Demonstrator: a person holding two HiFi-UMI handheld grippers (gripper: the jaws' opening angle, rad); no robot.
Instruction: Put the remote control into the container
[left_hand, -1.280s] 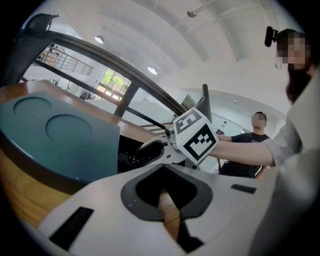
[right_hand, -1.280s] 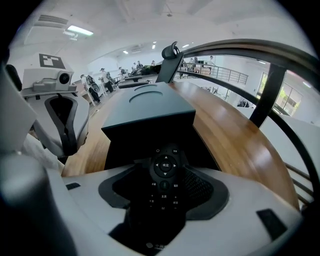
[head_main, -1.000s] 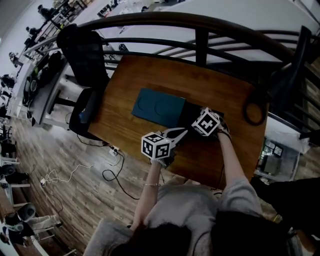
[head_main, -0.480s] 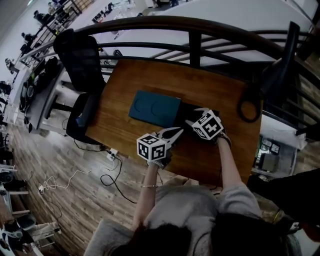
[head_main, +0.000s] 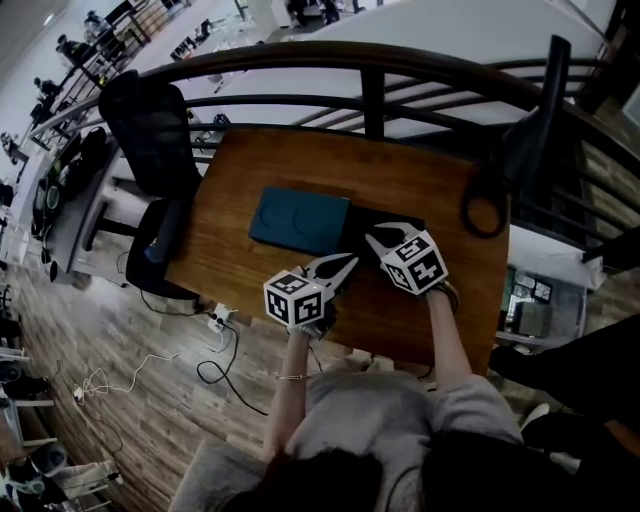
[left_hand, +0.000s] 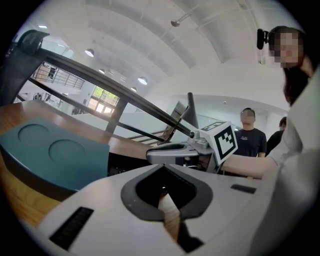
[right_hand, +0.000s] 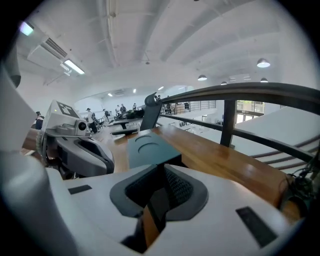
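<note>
A teal lid (head_main: 299, 220) lies on the wooden table (head_main: 420, 180), with a black container (head_main: 392, 222) open against its right side. I cannot make out the remote in any view. My right gripper (head_main: 379, 238) hovers at the container's near edge. Its jaws are closing, nearly together, and nothing shows between them (right_hand: 159, 169). My left gripper (head_main: 344, 263) is shut and empty just left of it, above the table in front of the lid. In the left gripper view the left gripper (left_hand: 162, 167) points toward the teal lid (left_hand: 50, 155) and the right gripper (left_hand: 170, 150).
A dark curved railing (head_main: 370, 60) runs along the table's far side. A black office chair (head_main: 150, 130) stands to the left. A dark looped cable (head_main: 480, 212) lies at the table's right end. People stand in the background of the left gripper view (left_hand: 250, 135).
The right gripper's jaws have gone from wide open to almost together, and it has drawn back a little from the black container. The left gripper has stayed where it was.
</note>
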